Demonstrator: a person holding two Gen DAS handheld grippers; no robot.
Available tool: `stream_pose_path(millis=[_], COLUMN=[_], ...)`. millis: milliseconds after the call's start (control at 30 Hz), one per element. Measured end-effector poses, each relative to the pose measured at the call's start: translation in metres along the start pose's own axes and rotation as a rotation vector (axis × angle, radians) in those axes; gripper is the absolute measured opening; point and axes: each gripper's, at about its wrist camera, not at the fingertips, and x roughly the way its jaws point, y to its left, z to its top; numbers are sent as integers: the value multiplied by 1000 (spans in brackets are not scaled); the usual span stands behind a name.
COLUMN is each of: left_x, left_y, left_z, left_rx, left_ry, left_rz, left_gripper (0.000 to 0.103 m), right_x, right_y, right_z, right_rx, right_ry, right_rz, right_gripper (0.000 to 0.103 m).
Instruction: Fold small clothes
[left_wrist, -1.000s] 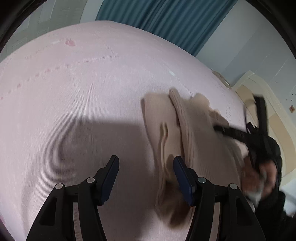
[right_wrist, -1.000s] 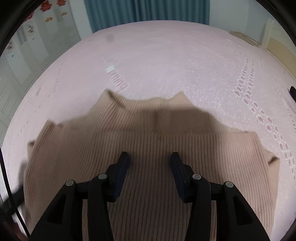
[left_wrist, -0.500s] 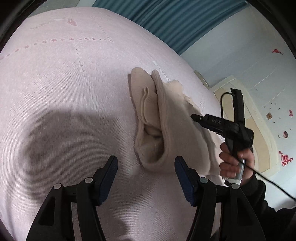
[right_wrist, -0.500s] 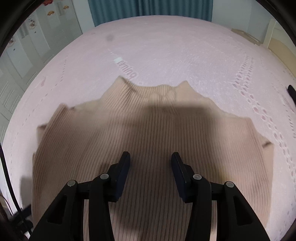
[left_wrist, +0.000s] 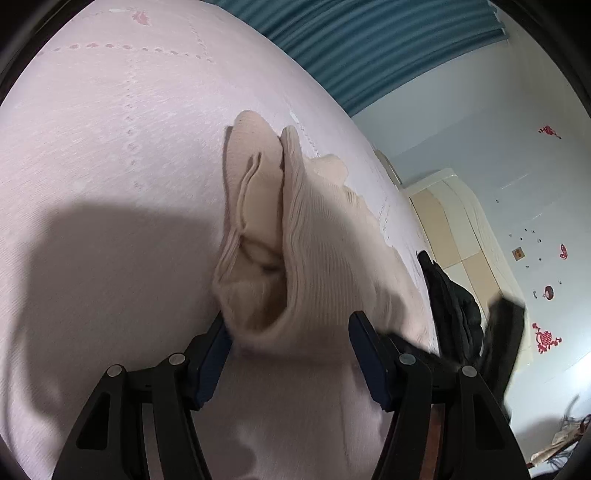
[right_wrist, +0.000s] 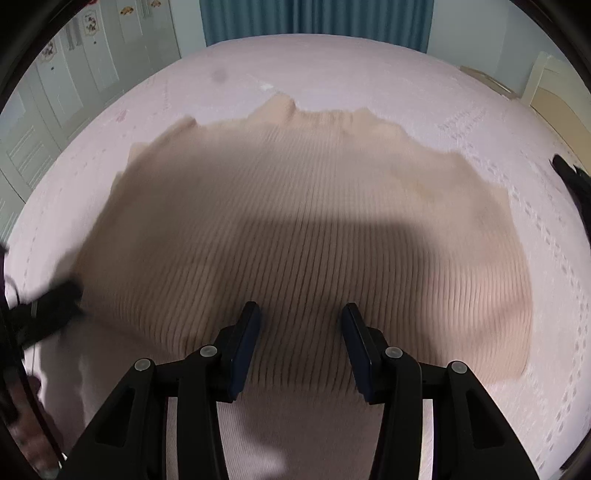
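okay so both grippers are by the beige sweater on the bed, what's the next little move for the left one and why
Probably ease the left gripper slightly forward and close on the near edge of the beige ribbed sweater. Its jaws are open with that bunched edge sitting right between them, not yet pinched. The right gripper is also open, over the sweater's near edge on the pink bedspread, so nothing is held yet.

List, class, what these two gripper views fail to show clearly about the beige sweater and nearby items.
- Sweater, right wrist view: motion blur smears its ribs and left edge.
- Sweater's near corner, left wrist view: the left gripper covers part; contact unclear.
- Dark item, left wrist view: blurred and partly hidden behind the gripper, unidentifiable.
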Motion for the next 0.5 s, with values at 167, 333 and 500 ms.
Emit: stream_pose_path(millis=[167,333,500], left_x=[21,37,44], left_y=[-5,-5,-7], left_z=[19,41,52], left_rx=[-27,-82,-113], left_ry=[-23,-32,-32], left_rz=[-2,5,74], left_gripper=[60,54,36], right_x=[-15,-37,-58], right_y=[-6,-32,-67], right_z=[-13,-22,-34], right_rx=[4,54,91], right_ry=[-10,-18,-41], right_rz=[42,116,77], right_gripper=[46,46,46])
